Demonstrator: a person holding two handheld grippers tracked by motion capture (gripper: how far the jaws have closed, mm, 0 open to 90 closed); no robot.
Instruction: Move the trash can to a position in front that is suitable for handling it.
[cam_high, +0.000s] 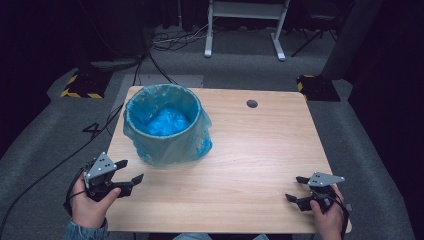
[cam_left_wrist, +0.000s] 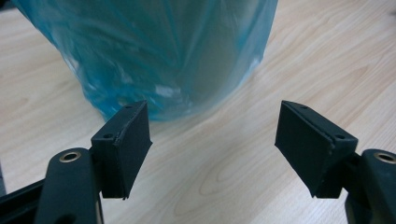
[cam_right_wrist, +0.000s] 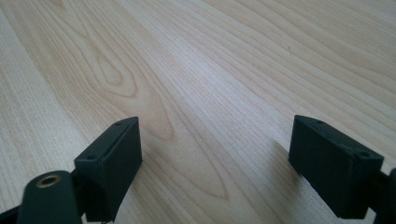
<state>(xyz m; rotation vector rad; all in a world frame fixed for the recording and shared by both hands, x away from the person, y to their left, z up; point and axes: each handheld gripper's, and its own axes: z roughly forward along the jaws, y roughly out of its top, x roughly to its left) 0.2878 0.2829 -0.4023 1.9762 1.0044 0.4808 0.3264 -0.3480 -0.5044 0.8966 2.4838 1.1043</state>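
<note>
A round bin lined with a blue plastic bag (cam_high: 167, 125) stands upright on the left half of the wooden table (cam_high: 260, 150); crumpled blue plastic lies inside it. My left gripper (cam_high: 131, 171) is held in a hand at the table's front left corner, just in front of the bin, jaws wide apart with nothing between them. In the left gripper view the bag-covered bin wall (cam_left_wrist: 163, 51) rises close ahead of the left gripper (cam_left_wrist: 212, 135). My right gripper (cam_high: 296, 188) rests low at the front right, open and empty, facing left. In the right gripper view the right gripper (cam_right_wrist: 215, 158) has bare wood beyond its pads.
A small round hole (cam_high: 252, 103) sits near the table's far edge. Cables trail over the grey floor at the left, and a white table frame (cam_high: 245, 25) stands beyond. Yellow-and-black striped bases (cam_high: 82, 85) lie on the floor at both far corners.
</note>
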